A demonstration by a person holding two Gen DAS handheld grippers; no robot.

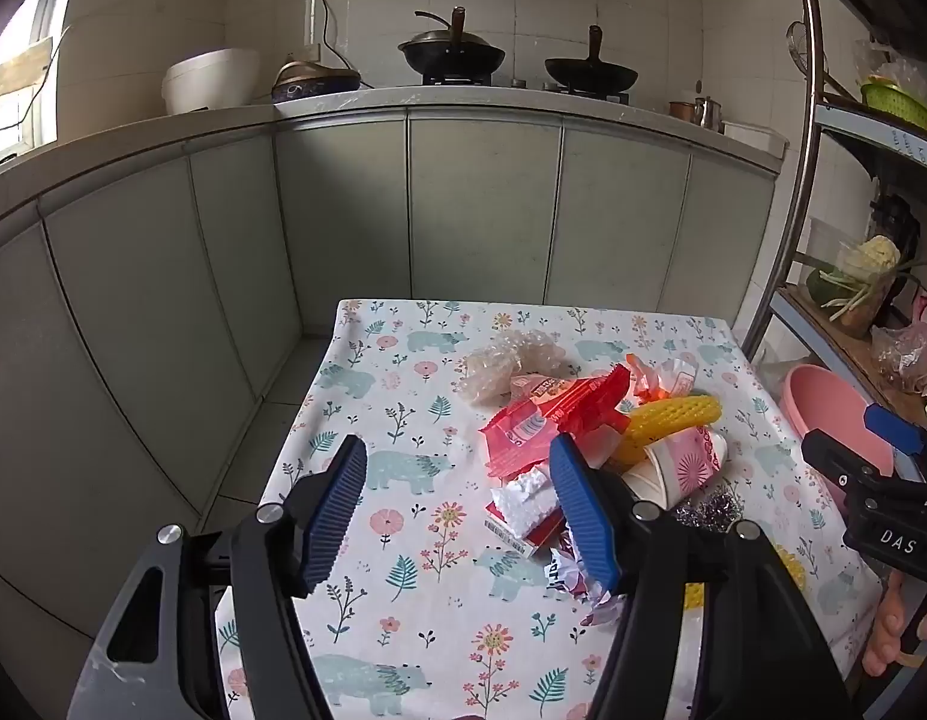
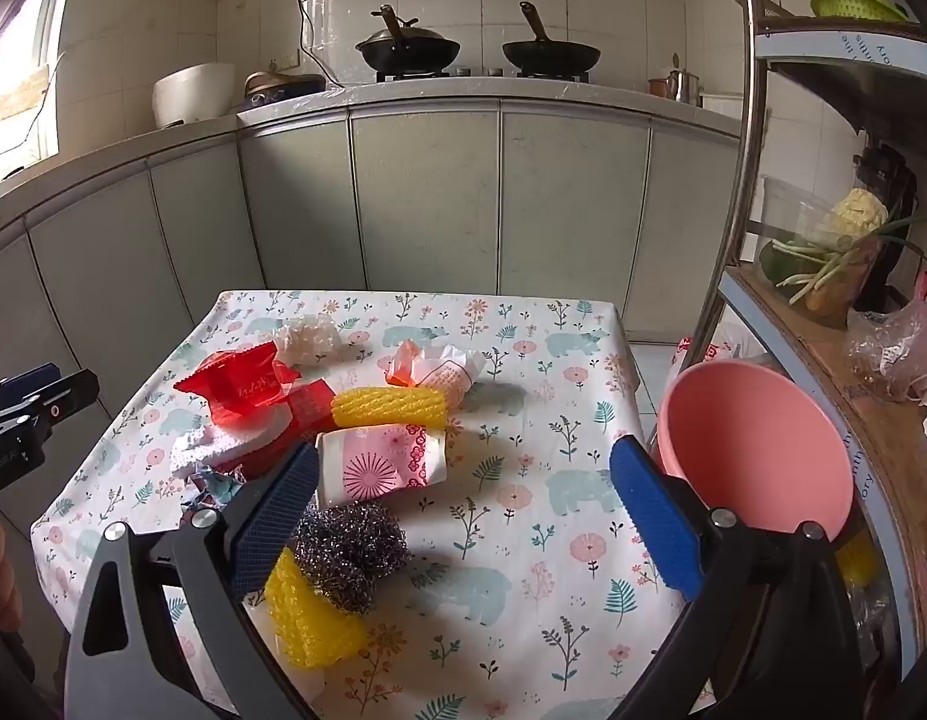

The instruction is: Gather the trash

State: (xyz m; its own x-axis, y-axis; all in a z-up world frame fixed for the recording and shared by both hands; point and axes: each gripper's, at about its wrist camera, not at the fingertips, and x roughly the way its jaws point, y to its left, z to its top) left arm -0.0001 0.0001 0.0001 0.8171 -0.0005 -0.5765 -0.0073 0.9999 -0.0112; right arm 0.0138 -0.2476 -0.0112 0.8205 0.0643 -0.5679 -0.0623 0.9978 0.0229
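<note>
A heap of trash lies on the floral tablecloth [image 2: 523, 516]: red wrappers [image 2: 241, 390], a yellow foam net [image 2: 391, 408], a crushed pink paper cup [image 2: 379, 468], a steel scourer [image 2: 349, 546], a second yellow net [image 2: 307, 618], white foam [image 2: 217, 444] and bubble wrap [image 2: 307, 336]. The heap also shows in the left wrist view, with red wrappers [image 1: 547, 414] and the cup [image 1: 685, 462]. My left gripper [image 1: 457, 510] is open and empty, just left of the heap. My right gripper [image 2: 463, 510] is open and empty, above the cup and scourer.
A pink plastic basin [image 2: 757, 450] sits off the table's right edge, beside a metal shelf rack [image 2: 751, 120] with vegetables and bags. Grey kitchen cabinets [image 2: 427, 198] stand behind the table, with woks on the counter. The floor drops away left of the table.
</note>
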